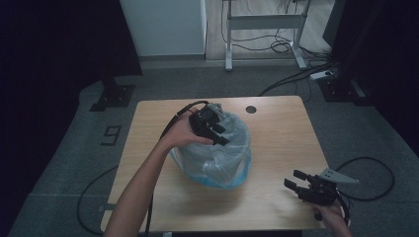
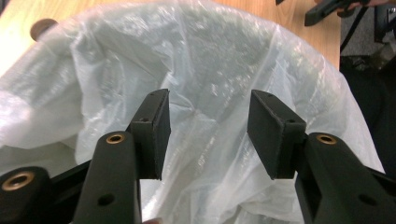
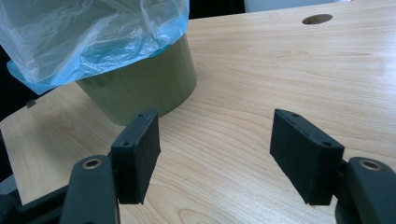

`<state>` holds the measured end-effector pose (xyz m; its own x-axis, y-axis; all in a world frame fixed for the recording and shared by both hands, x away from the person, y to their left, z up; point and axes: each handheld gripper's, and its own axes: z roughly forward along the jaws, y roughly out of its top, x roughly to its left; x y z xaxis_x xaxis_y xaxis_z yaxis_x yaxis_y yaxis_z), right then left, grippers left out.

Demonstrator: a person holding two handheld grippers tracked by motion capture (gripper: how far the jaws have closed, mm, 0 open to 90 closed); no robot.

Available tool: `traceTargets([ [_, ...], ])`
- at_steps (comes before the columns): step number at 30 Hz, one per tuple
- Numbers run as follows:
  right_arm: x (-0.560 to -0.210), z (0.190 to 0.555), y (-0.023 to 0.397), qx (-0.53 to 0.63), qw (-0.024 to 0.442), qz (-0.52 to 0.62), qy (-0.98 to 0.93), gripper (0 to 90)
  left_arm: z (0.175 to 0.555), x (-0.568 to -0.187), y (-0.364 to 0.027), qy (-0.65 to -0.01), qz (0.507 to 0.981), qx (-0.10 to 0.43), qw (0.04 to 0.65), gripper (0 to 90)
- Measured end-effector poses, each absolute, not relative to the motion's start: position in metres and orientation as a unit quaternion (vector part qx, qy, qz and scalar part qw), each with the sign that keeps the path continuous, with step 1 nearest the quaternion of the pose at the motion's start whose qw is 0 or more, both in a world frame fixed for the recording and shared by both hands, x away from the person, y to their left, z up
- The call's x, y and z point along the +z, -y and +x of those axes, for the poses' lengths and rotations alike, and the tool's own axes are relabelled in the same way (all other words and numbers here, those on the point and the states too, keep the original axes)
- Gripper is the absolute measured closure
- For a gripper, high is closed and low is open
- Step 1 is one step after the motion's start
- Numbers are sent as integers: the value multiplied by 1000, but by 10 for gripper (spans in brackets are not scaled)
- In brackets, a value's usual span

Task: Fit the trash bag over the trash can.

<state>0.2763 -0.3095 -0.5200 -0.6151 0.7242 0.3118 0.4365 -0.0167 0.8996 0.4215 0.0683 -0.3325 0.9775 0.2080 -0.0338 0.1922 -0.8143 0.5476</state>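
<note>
Left tool [image 1: 217, 134] above the bag-lined bin [image 3: 140, 84]; right tool [image 1: 296, 183] idle at the counter [image 1: 276, 143] corner.

Olive-green bin stands upright near the counter's middle, a clear plastic bag [image 1: 222, 153] with a bluish edge draped over its rim and hanging down the sides. Left tool is over the bag's mouth, jaws parted, film behind them but nothing pinched: released. Right tool sits low at the near right, well apart from the bin, jaws wide, released, bare wood between them.

The plastic bag [image 3: 88, 39] hides the green bin's [image 3: 144, 84] rim and upper wall.
</note>
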Motion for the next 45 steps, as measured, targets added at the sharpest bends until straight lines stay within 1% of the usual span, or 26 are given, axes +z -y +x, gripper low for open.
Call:
traceTargets([
  [4,-520,276,309,575,124,419,-691,326,421,-339,-65,-100,958,7,270,490],
  [10,-521,276,309,573,123,420,-693,327,419,-360,-48,-85,972,-5,218,483],
  [13,-522,276,310,573,123,421,-692,324,418,-366,-43,-81,975,-8,205,480],
  [16,-522,276,310,572,123,422,-692,323,418,-366,-43,-80,975,-7,206,475],
  [20,-522,275,311,572,123,423,-691,322,416,-360,-48,-84,972,-1,220,458],
  [23,-522,275,311,573,124,423,-691,321,414,-348,-60,-96,964,17,249,433],
  [27,-522,275,311,573,124,423,-691,320,412,-340,-73,-110,957,33,268,402],
  [35,-522,275,311,573,123,425,-690,319,395,-329,-116,-150,938,84,300,391],
  [36,-522,275,311,572,123,425,-690,320,395,-329,-116,-150,938,84,300,391],
  [37,-523,275,311,572,123,426,-690,319,389,-326,-125,-154,932,92,315,390],
  [45,-524,275,312,571,123,427,-690,318,370,-328,-156,-179,908,119,361,380],
])
